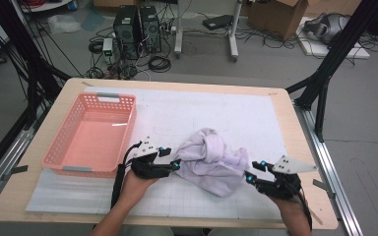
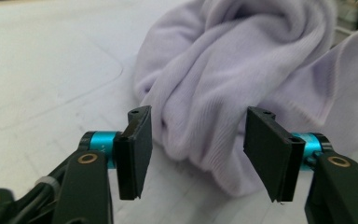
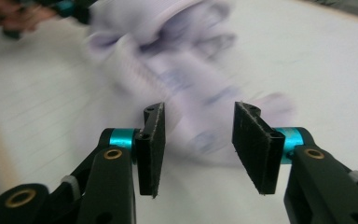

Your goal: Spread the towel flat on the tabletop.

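Beside the pink basket [image 1: 91, 132], lilac cloth [image 1: 211, 160] lies bunched; L gripper [image 1: 173, 164] & R gripper [image 1: 250, 177] both spread, gripping nothing. Regrasp step — next you pinch its edges.

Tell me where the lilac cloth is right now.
In the high view the lilac cloth lies bunched on the white mat, right of the pink basket, between the left gripper and right gripper.

A crumpled cloth [image 1: 210, 160] lies low of centre on the table [image 1: 285, 105]; a basket [image 1: 92, 136] sits left of it; computer towers [image 1: 138, 30] stand on the floor, upper left.
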A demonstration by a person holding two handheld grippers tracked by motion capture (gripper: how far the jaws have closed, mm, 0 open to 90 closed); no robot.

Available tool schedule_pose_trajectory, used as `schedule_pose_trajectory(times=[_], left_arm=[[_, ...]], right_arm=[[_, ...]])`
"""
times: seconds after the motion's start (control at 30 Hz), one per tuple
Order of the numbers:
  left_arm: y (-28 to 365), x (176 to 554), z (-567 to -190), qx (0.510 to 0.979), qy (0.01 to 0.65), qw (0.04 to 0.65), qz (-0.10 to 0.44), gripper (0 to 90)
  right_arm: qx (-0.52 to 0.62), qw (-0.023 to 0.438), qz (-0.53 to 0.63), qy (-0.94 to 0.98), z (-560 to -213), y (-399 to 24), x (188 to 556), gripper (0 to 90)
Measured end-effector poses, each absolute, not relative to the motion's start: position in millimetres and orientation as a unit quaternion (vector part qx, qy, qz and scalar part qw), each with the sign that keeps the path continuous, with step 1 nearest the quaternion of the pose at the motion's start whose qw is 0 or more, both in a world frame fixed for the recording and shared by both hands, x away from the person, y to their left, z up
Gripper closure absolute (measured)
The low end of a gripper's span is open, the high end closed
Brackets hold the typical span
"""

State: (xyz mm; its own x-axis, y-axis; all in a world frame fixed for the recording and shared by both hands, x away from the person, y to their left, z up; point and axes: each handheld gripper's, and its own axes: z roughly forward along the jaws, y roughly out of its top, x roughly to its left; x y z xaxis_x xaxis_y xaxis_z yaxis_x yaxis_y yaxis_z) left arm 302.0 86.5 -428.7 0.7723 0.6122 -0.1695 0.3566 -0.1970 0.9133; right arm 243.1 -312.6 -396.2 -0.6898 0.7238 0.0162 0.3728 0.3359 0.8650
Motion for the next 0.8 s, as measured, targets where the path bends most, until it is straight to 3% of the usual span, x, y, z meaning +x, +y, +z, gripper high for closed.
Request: schedule_pose_trajectory(times=[0.03, 0.17, 0.37, 0.4, 0.5, 0.57, 0.63, 0.7, 0.8], left_arm=[[84, 303, -426, 0.764, 0.312, 0.554, 0.114, 40.0], [70, 309, -420, 0.766, 0.296, 0.560, 0.111, 38.0], [35, 321, -415, 0.776, 0.272, 0.560, 0.098, 36.5], [28, 323, -416, 0.778, 0.269, 0.559, 0.097, 36.4], [17, 328, -421, 0.781, 0.274, 0.553, 0.092, 36.3], [13, 331, -425, 0.784, 0.277, 0.547, 0.090, 37.2], [12, 331, -426, 0.789, 0.276, 0.540, 0.094, 48.8], [16, 331, -425, 0.793, 0.276, 0.535, 0.091, 68.7], [26, 330, -423, 0.791, 0.275, 0.538, 0.091, 71.7]], right_arm=[[0.366, 0.213, 0.465, 0.777, -396, -321, 256, 50.4], [0.387, 0.216, 0.452, 0.774, -400, -326, 276, 48.9], [0.381, 0.160, 0.410, 0.813, -426, -299, 319, 42.0], [0.385, 0.127, 0.391, 0.826, -437, -288, 328, 40.2], [0.384, 0.128, 0.371, 0.836, -444, -282, 330, 41.9], [0.389, 0.126, 0.379, 0.830, -444, -282, 328, 57.3], [0.376, 0.111, 0.391, 0.832, -444, -284, 323, 78.2], [0.368, 0.126, 0.383, 0.838, -439, -288, 311, 85.6], [0.375, 0.130, 0.378, 0.836, -436, -297, 304, 85.8]])
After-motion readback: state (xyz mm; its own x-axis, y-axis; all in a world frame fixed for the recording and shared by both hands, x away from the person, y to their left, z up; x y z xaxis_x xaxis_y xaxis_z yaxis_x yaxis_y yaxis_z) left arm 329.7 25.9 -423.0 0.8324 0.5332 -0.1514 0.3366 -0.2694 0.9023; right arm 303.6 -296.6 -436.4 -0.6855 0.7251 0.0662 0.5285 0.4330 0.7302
